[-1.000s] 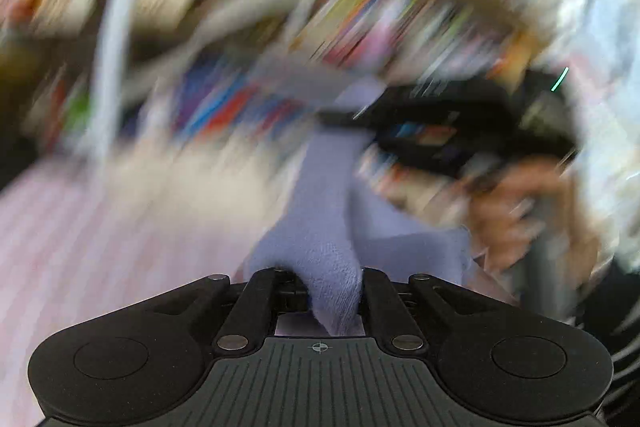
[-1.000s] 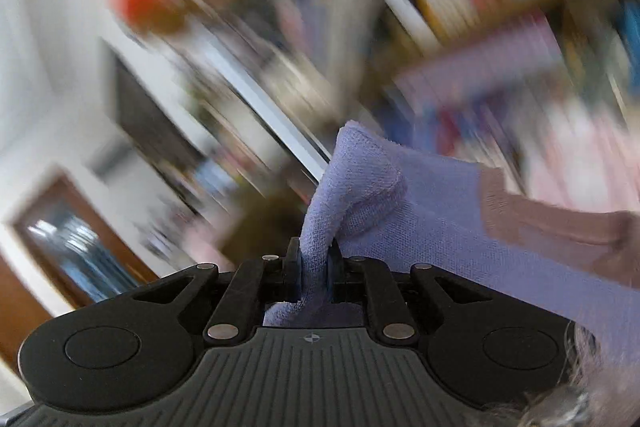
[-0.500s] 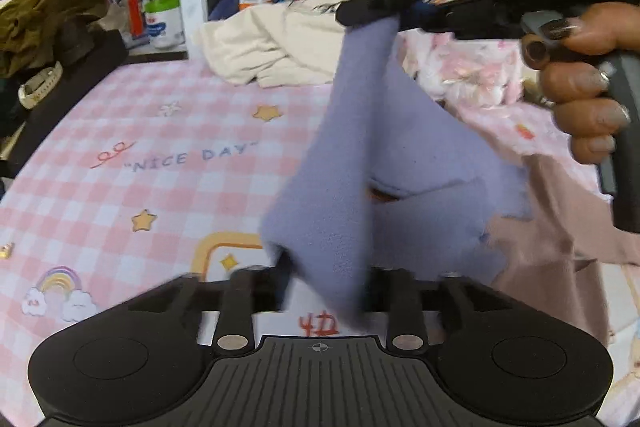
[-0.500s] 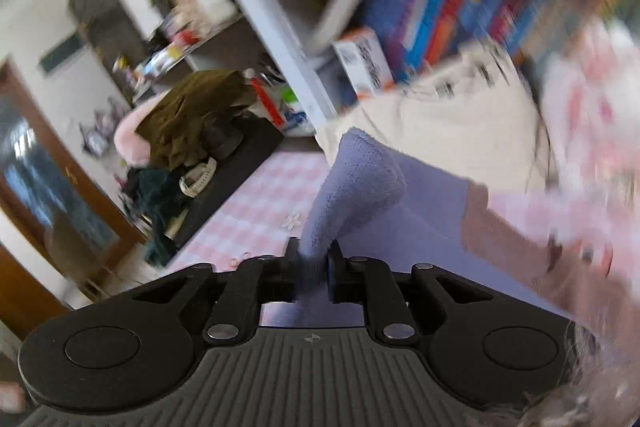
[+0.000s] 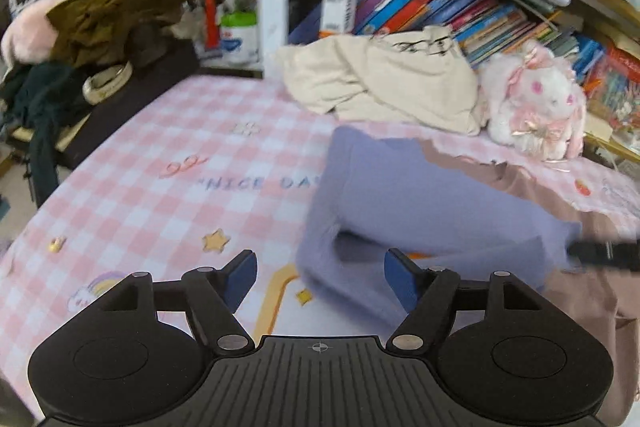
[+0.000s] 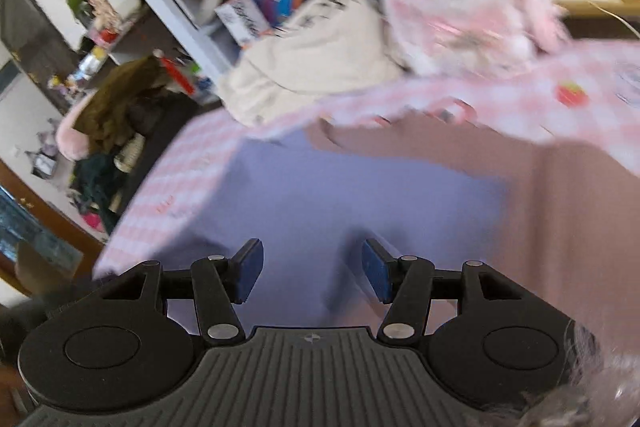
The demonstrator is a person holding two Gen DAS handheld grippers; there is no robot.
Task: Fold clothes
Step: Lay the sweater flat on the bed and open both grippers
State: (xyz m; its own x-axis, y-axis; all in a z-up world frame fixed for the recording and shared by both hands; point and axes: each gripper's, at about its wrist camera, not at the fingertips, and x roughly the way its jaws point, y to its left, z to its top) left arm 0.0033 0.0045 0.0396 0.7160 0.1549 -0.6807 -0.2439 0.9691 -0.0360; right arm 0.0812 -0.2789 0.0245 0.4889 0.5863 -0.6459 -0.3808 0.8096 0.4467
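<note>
The soft purple cloth [image 5: 420, 203] lies folded on the pink checked bed sheet [image 5: 160, 163], right of the frame's middle. The left gripper [image 5: 320, 277] and right gripper [image 6: 312, 273] are both opening, pinching nothing.

We are seeing a lavender cloth [image 5: 432, 203] lying folded over itself on the pink checked surface [image 5: 168, 147], its near edge puffing up, its far side overlapping a dusty-pink garment [image 6: 520, 195] spreading flat beside it
</note>
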